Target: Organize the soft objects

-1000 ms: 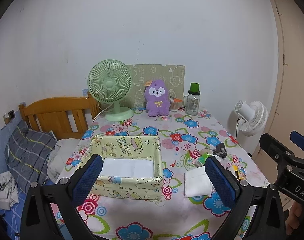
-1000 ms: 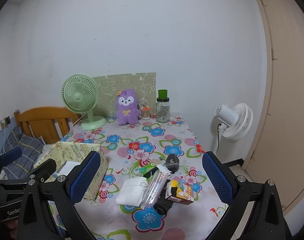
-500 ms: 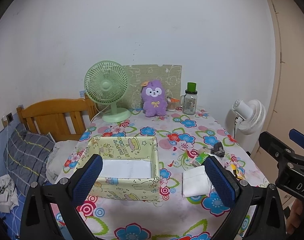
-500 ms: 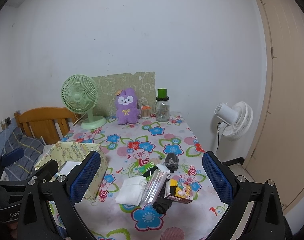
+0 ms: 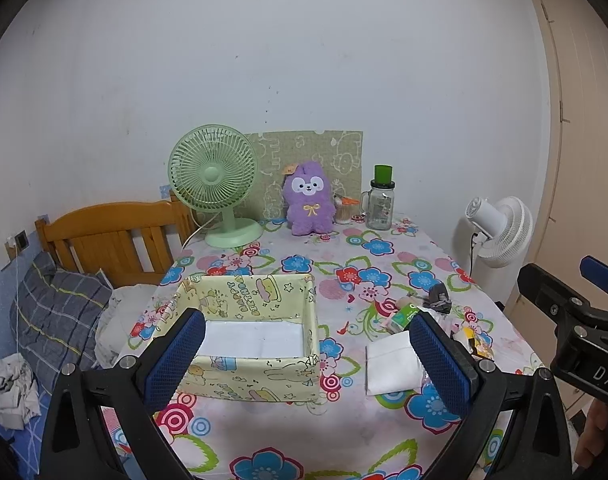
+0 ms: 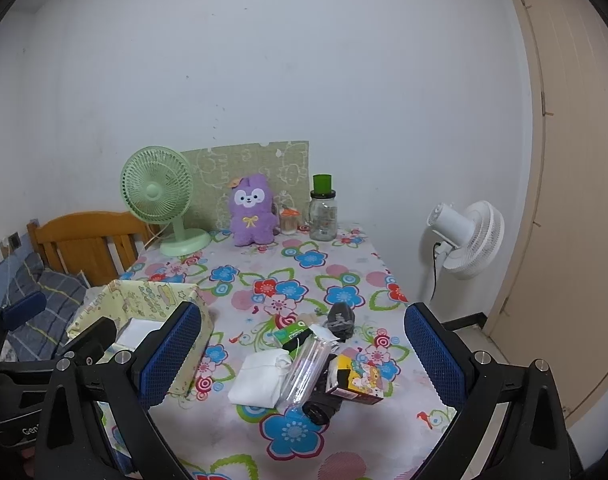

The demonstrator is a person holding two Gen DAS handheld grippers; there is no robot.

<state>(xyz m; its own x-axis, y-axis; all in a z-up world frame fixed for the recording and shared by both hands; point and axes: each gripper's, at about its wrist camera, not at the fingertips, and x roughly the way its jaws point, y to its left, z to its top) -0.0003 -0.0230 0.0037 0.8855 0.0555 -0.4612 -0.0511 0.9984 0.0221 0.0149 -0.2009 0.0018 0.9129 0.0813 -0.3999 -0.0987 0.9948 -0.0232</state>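
Both tongs, left [image 5: 304,360] and right [image 6: 300,354], spread, empty | step: approach | next: right pinches cloth [image 6: 260,378], moves to box [image 5: 248,336].

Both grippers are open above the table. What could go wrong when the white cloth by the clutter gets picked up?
The folded white cloth touches a clear plastic tube, so the right gripper might drag it along. The fabric box looks soft-walled and could shift or buckle if bumped during placing.
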